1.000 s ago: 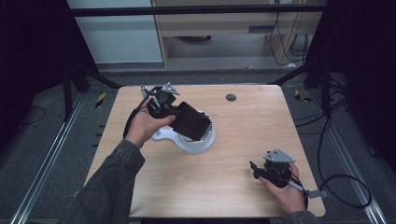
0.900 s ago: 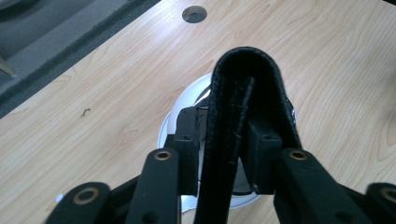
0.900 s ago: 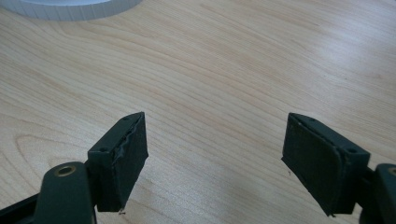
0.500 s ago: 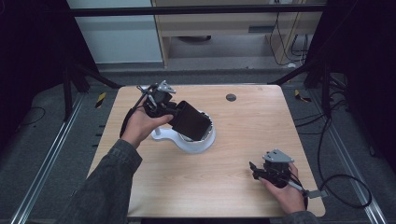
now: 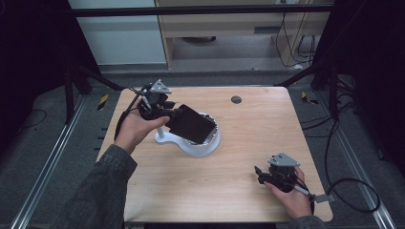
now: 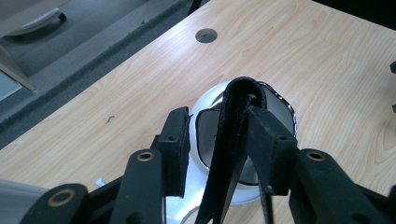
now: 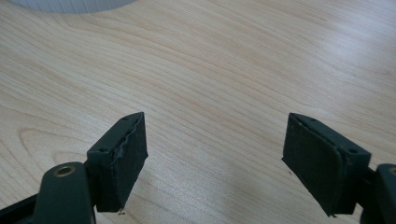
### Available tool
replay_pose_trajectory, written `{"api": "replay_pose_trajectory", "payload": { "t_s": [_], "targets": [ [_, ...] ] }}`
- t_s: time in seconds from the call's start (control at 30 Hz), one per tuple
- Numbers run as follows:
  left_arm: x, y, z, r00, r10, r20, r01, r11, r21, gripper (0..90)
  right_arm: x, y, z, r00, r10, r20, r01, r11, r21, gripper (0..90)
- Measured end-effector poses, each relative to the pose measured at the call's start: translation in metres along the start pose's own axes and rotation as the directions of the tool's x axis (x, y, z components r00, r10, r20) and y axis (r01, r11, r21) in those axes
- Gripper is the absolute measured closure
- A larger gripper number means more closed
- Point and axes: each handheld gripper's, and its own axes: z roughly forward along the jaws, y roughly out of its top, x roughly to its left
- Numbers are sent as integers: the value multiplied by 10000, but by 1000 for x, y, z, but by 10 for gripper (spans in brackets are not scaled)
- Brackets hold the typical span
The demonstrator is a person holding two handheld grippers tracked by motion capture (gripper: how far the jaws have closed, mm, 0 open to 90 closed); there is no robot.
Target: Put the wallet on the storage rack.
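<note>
A dim room with grey floor [image 5: 47,143] surrounds a wooden table [image 5: 248,143]. The left gripper [image 5: 165,112] pinches a black wallet [image 5: 191,125] above a white stand [image 5: 200,145]. The right gripper [image 5: 261,174], jaws spread, rests near the table's front right.

table [image 5: 248,191]: pale wood grain | flat pouch [image 5: 191,125]: black | stand [image 5: 199,147]: white | jaws: black

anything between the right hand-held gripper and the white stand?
Nothing: bare wooden table between the right hand-held gripper and the white stand, seen in the high view.
</note>
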Motion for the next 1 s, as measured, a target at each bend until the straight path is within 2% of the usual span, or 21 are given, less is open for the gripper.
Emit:
{"api": "replay_pose_trajectory", "payload": {
  "t_s": [0.07, 0.17, 0.23, 0.27, 0.37, 0.47, 0.57, 1.0],
  "targets": [
    [0, 0, 0, 10000, 69, -3, -69, 9998, 192, 667, 0, 0, 0, 10000, -52, -27, 52, 10000, -18, 219],
    [0, -1, 1, 10000, 21, -78, -20, 9999, 148, 667, 0, 0, 0, 10000, -64, -28, 64, 10000, 14, 219],
    [2, -1, -1, 9995, -92, -313, 93, 10000, 20, 677, 0, 0, 0, 10000, -93, -18, 93, 10000, 28, 220],
    [3, -1, -1, 9992, -165, -374, 164, 9999, -12, 731, 0, 0, 0, 9999, -103, -19, 104, 9999, 33, 219],
    [8, 1, 3, 9989, -351, -321, 353, 9994, 46, 801, 1, 0, 1, 10000, -72, -56, 72, 10000, 49, 220],
    [8, 2, 7, 9987, -433, -275, 435, 9990, 39, 805, 1, 0, 0, 10000, -41, -69, 41, 10000, 46, 221],
    [7, 2, 9, 9990, -348, -281, 349, 9994, 25, 802, 0, 0, 0, 10000, -42, -76, 42, 10000, 57, 221],
    [5, 4, 0, 9989, -318, -331, 310, 9992, -254, 753, 1, 0, 1, 9999, -61, -115, 62, 9999, 124, 221]
  ]
}}
